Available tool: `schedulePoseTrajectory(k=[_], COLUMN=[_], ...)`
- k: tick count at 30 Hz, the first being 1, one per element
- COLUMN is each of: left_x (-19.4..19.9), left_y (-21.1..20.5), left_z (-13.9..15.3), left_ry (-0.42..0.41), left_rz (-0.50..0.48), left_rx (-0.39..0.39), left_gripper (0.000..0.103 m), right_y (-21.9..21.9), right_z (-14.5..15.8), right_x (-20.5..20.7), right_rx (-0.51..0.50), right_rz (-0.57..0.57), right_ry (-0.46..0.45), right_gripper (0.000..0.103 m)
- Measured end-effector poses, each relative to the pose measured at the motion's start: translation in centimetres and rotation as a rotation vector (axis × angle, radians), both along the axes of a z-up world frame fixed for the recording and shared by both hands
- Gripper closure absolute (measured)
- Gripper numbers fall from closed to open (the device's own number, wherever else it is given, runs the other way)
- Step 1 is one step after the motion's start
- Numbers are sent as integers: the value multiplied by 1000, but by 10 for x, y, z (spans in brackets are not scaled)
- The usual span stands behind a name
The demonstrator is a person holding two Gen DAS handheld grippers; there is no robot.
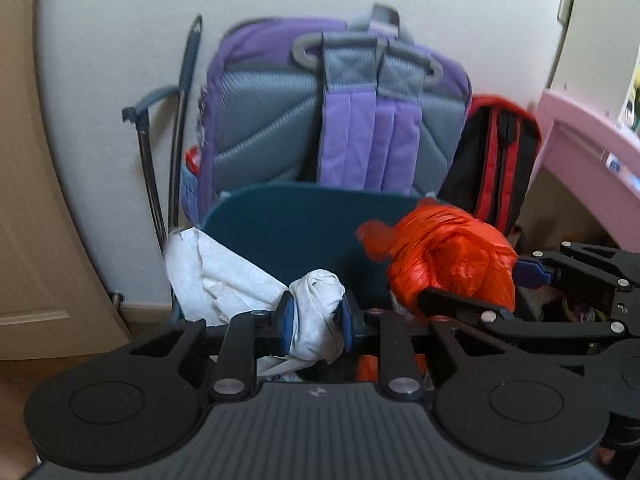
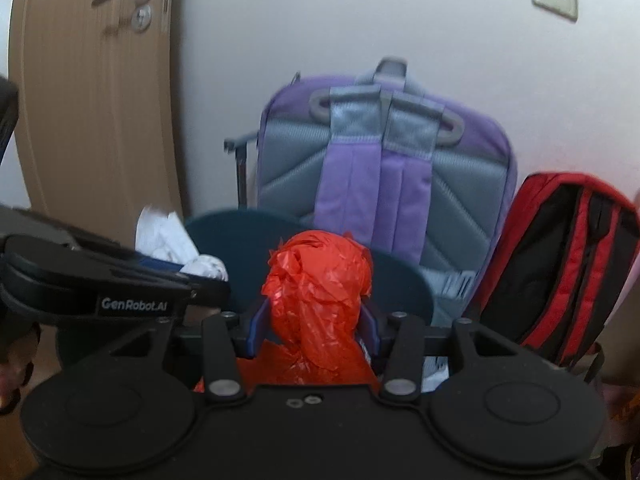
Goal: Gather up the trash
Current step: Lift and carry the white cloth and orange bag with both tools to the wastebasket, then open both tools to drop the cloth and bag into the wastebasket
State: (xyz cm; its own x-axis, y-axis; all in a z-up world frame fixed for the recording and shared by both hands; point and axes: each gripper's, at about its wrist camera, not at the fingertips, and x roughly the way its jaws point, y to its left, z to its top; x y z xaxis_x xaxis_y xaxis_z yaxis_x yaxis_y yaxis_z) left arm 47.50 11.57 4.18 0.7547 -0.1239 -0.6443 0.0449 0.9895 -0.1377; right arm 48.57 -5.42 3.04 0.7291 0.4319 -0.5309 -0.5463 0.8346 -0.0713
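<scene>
Nearest the left wrist camera, the left gripper (image 1: 316, 322) is clamped on a wad of white tissue paper (image 1: 316, 312): soft, creased and matte, pinched between blue pads, its long axis running roughly upright with the twisted top end pointing up. A looser, flatter sheet of the same white paper (image 1: 216, 276) spreads to its left, draped over the edge of the dark teal bin (image 1: 288, 224). Just beside it, the right gripper (image 2: 314, 326) is closed on a crumpled orange plastic bag (image 2: 318, 300), glossy and crinkled, bunched into a lumpy column that stands upright, knotted head upward, above the bin's smooth curved teal rim. Farther back, a purple and grey backpack (image 2: 380, 168) with ribbed padding and flat woven straps leans on the pale wall (image 2: 360, 20), a red and black backpack (image 2: 560, 264) at its right, a wooden door (image 2: 96, 100) at left.
</scene>
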Motion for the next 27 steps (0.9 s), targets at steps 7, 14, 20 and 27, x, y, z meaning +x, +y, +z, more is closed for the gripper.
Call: schedulePoseTrajectory(k=[7,14,20,27], left_x=[9,6,-3,-25], left_y=[-3,-3,-7,-9], left_z=[-10,-13,-7,14], left_ry=[64,91,78,31], left_rz=[-31,-9,2,18], left_rx=[17,-1,-2,2], left_gripper=[79,71,50,30], right_y=[2,7,2,-11], right_z=[-5,-7,-1,19], right_x=[-8,-11,-20,-39], right_rx=[-50,-100,-92,-71], right_rz=[36,57,58,40], right_ry=[36,60,56,40], right_gripper=[55,55,51,50])
